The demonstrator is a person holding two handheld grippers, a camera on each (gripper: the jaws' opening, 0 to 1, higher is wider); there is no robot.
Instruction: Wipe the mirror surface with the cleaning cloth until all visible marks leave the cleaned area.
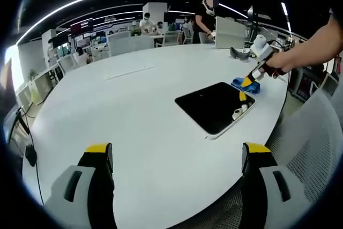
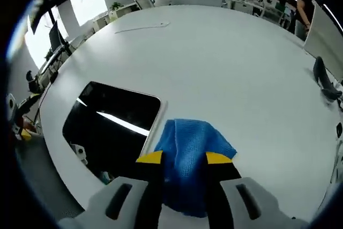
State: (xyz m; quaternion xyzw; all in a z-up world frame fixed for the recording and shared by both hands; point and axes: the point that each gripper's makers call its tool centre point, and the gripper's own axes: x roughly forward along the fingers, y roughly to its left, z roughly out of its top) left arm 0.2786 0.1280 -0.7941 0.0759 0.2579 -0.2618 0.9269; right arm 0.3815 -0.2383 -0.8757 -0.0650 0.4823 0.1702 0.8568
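- Gripping the cleaning cloth right now is the right gripper, jaws pinched in on the blue fabric, so that claw is closed on the cloth and not going anywhere without it.
- Cloth sits on the white table just beside the mirror, off its right-hand edge as the right gripper view frames it. From the left gripper view you see the same thing from across: cloth bunched at the far corner of the mirror, right gripper on it with a hand behind.
- Left gripper hangs above the table's near edge, well apart from the mirror, jaws spread wide with nothing between them.
- My guess at the step: getting the cloth up over the frame and onto the glass. I'd lift a touch so it doesn't snag the raised rim, then press flat and drag in overlapping passes.
- If the mirror skates on that slick tabletop, the free claw could pin a corner.
- Materials: cloth looks like a waffle-weave microfibre, soft, floppy, folds on itself. Mirror is a rounded rectangle, dark glossy face reflecting ceiling light strips, pale thin frame. Can't make out actual marks on it from here.
- Table is smooth matte white, rounded edge.
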